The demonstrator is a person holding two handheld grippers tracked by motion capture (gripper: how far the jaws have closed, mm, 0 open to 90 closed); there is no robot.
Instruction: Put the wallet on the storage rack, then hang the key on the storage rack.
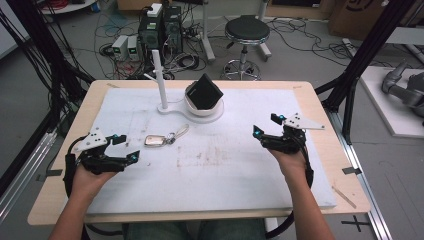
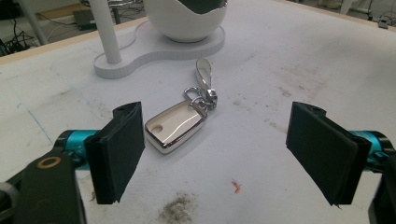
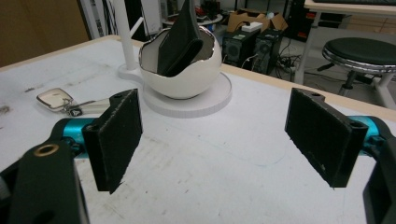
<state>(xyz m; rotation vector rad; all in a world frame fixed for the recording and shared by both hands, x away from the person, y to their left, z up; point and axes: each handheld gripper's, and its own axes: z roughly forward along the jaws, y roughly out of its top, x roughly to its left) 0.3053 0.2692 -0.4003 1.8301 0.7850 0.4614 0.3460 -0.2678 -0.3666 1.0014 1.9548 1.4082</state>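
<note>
A silver key fob (image 1: 154, 140) with a clasp and a pale strap (image 1: 179, 133) lies flat on the white mat (image 1: 215, 165), left of centre. In the left gripper view the key fob (image 2: 176, 126) rests just beyond the wide-apart jaws. My left gripper (image 1: 127, 149) is open, a short way left of the fob. A white stand (image 1: 200, 112) behind it carries an upright post (image 1: 159, 82) and a bowl (image 1: 207, 105) holding a black wallet (image 1: 205, 92). My right gripper (image 1: 267, 126) is open at the right, nothing between its jaws. The bowl (image 3: 180, 67) and wallet (image 3: 180, 39) stand ahead of it.
The mat covers a wooden table (image 1: 320, 117). Behind the table are a black stool (image 1: 246, 32), computer boxes (image 1: 160, 27) and cables on the floor. A black frame leg (image 1: 362, 55) rises at the right.
</note>
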